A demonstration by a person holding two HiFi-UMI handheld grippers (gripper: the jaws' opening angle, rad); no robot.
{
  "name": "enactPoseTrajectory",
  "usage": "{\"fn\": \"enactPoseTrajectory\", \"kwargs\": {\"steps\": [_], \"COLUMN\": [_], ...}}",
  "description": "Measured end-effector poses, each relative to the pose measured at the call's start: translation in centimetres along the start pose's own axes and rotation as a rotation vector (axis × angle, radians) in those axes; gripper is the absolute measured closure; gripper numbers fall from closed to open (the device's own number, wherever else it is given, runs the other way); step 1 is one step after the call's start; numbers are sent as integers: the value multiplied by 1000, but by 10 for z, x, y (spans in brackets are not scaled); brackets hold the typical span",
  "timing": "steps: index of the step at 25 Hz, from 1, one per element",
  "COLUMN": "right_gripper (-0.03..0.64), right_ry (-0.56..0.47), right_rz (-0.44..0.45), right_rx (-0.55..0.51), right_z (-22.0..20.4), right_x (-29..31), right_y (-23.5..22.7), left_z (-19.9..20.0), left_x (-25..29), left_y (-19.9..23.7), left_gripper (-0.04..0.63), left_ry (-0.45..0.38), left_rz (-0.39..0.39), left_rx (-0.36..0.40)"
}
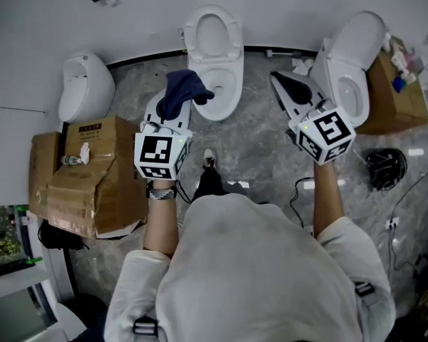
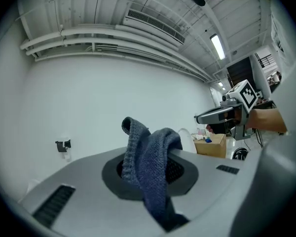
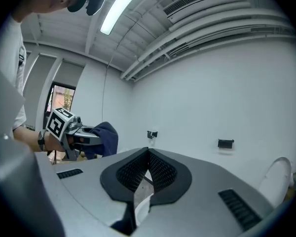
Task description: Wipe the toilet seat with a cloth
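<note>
Left gripper: held level in the person's left hand, jaws closed on a dark blue knitted cloth. Pinches the fabric between the pads, with one fold standing up above the jaws and a tail hanging down in front of them. Right gripper: held level in the right hand, jaws fully together, pad tips meeting, nothing between them. Cloth position, head view: bunched over the tip of the left gripper, overlapping the left rim of the bowl of the middle toilet (contact with the porcelain cannot be judged from this angle). Hinged oval part of that toilet: tipped up against the white wall; lid or seat, cannot tell which. Right gripper, head view: well apart from the cloth, over the grey marbled floor, pointing between the middle toilet and a second toilet at the right, also with its lid raised. Left of the middle toilet: a white urinal. Nearer the person on that side: stacked cardboard boxes.
</note>
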State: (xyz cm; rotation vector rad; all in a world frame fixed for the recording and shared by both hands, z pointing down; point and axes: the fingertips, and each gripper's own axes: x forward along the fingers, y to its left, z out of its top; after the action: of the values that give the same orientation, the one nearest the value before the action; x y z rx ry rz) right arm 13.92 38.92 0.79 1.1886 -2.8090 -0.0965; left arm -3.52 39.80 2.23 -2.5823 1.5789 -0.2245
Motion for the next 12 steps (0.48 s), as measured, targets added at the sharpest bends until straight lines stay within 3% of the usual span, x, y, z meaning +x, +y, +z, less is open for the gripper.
{"fn": "enactPoseTrajectory", "kwargs": {"steps": [5,12], "right_gripper": [589,589], "right_ry": [11,3], "right_rz": [-9,-36], "right_rx": [-12,16], "right_z": [-7,-3], "right_x": [35,123], "right_y": [-20,-63], "left_z": [-13,-20], "left_x": [35,110], "left_y": [30,107], "left_gripper": [554,554], "left_ry": [-1,-18], "left_rz": [-10,-35], "left_rx": [-21,-49]}}
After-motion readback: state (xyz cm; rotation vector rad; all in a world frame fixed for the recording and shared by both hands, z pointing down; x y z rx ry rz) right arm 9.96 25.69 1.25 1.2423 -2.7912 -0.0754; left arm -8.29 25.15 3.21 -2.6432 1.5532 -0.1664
